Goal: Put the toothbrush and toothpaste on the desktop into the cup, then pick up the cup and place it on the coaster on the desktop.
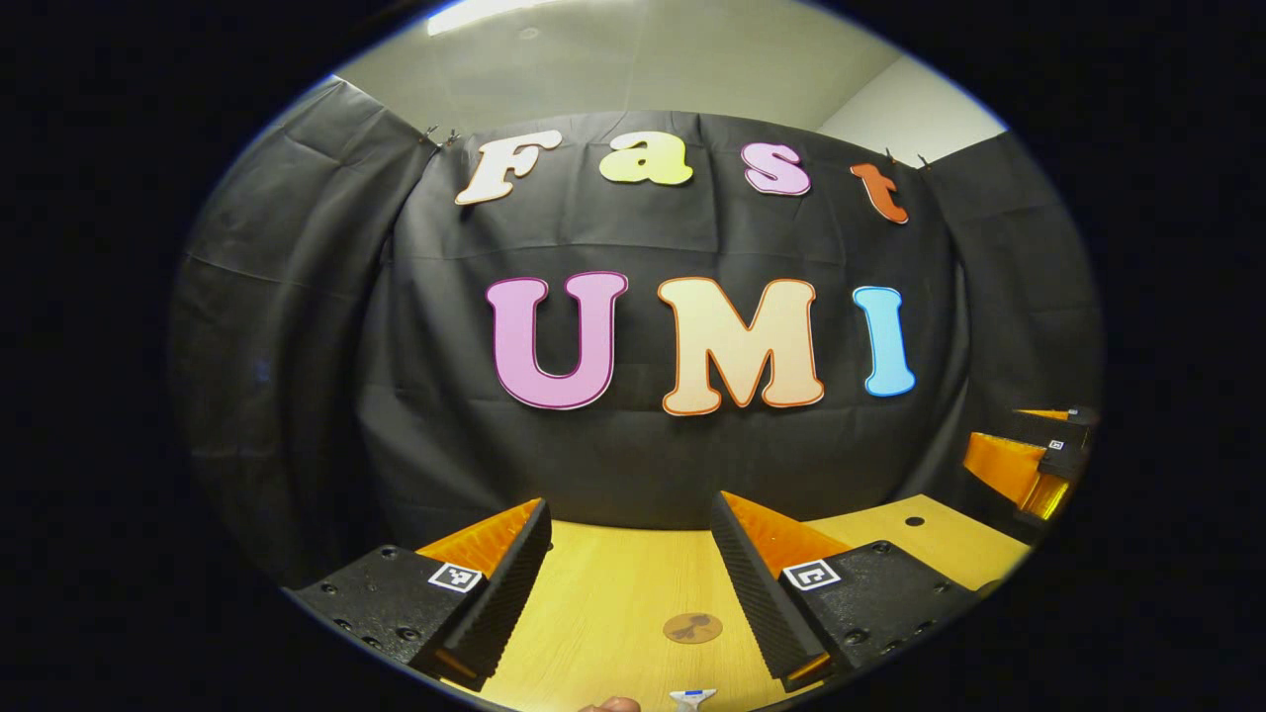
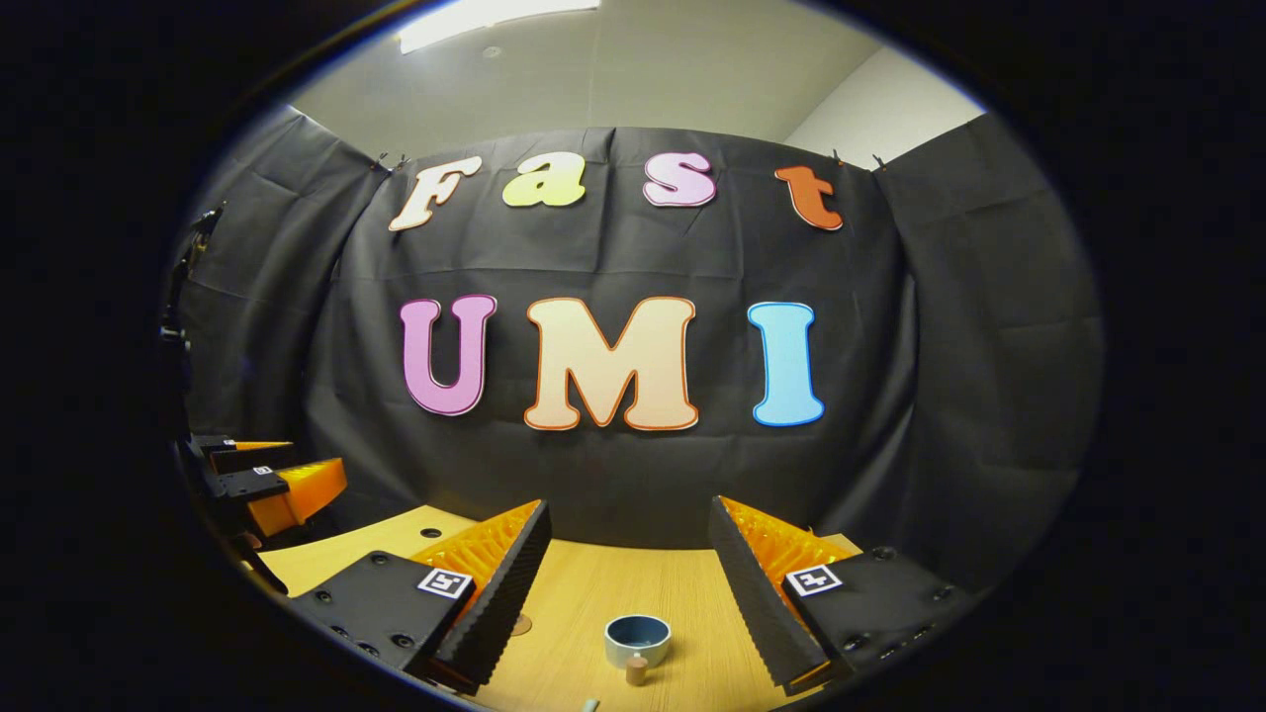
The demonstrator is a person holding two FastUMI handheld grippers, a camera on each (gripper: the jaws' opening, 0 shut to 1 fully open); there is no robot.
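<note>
Blue-grey round ceramic cup (image 2: 637, 639) stands upright on the light wooden desktop (image 2: 593, 593), between the right gripper (image 2: 633, 583)'s widely parted, empty fingers, a small brown cork-like stub (image 2: 636, 670) just before it. Left gripper (image 1: 633, 583) hangs likewise wide and empty over a flat brown round coaster (image 1: 691, 627).
</note>
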